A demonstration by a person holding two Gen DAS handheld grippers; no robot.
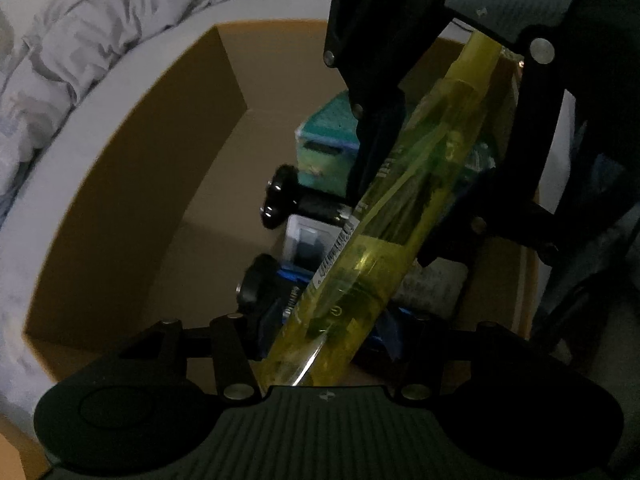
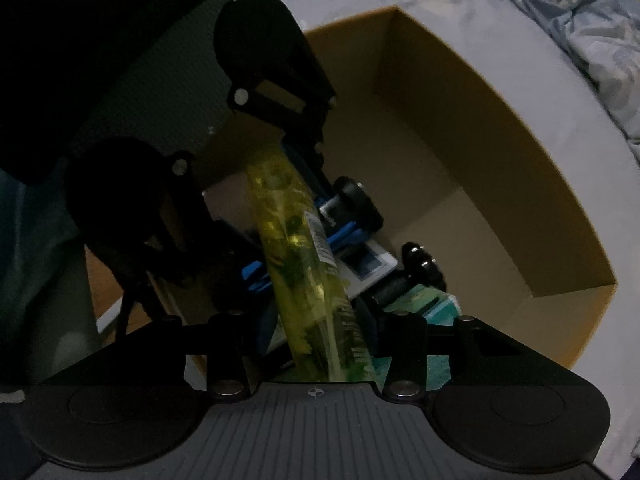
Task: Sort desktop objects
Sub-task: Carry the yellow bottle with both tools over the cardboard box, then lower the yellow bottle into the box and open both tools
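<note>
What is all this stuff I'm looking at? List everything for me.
Bottle: one, clear yellow, held slanted over the box by both grippers.
Box: one, brown cardboard, open, on the pale surface.
Teal carton: one, teal, inside the box.
Dumbbell: one, black, inside the box.
White packet: one, white, inside the box under the bottle.
Blue item: one, blue with black wheels, inside the box.
Bedding: grey, crumpled, beyond the box.
Left gripper: black, clamps the bottle's lower end.
Right gripper: black, clamps its other end.
</note>
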